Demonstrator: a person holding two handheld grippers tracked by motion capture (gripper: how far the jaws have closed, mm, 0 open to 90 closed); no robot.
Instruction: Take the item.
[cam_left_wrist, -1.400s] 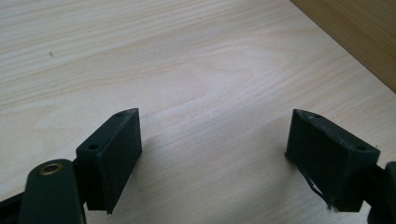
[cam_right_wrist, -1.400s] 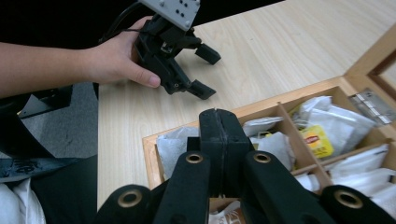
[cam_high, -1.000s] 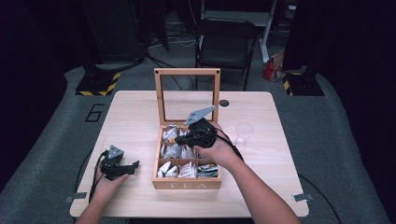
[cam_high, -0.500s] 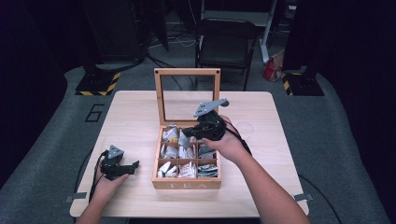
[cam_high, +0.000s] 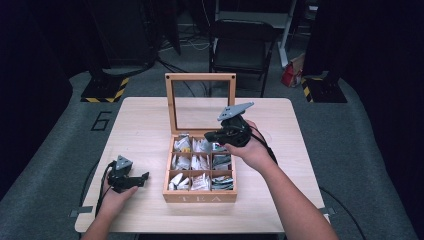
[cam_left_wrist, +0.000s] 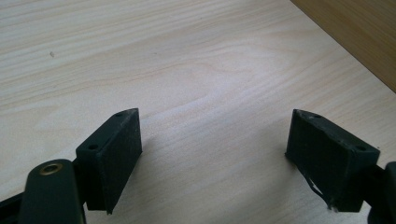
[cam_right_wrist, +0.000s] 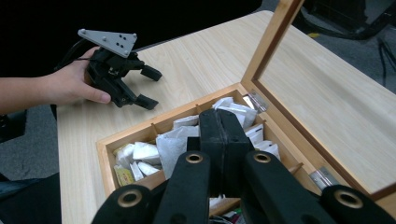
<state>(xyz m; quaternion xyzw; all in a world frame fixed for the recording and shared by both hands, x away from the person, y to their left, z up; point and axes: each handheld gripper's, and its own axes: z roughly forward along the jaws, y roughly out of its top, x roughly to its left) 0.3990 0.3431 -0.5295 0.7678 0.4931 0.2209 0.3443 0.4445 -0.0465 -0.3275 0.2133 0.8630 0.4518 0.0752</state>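
A wooden tea box (cam_high: 200, 196) stands mid-table with its glass-paned lid (cam_high: 200, 76) upright, and several paper tea bags fill its compartments (cam_right_wrist: 140, 154). My right gripper (cam_high: 210, 136) hovers over the box's back row, shut on a pale tea bag (cam_right_wrist: 172, 143) that hangs to the left of its closed jaws (cam_right_wrist: 219, 135). My left gripper (cam_high: 140, 180) rests on the table left of the box, open and holding nothing (cam_left_wrist: 212, 154). It also appears in the right gripper view (cam_right_wrist: 147, 86), held by a hand.
The light wooden table (cam_high: 145, 125) has bare room left of the box and behind the lid. The box's side wall (cam_left_wrist: 355, 37) lies just right of the left gripper. A black chair (cam_high: 240, 45) stands beyond the far edge.
My right gripper has risen out of the box and moved up and right, its jaws staying shut. The left gripper has stayed put.
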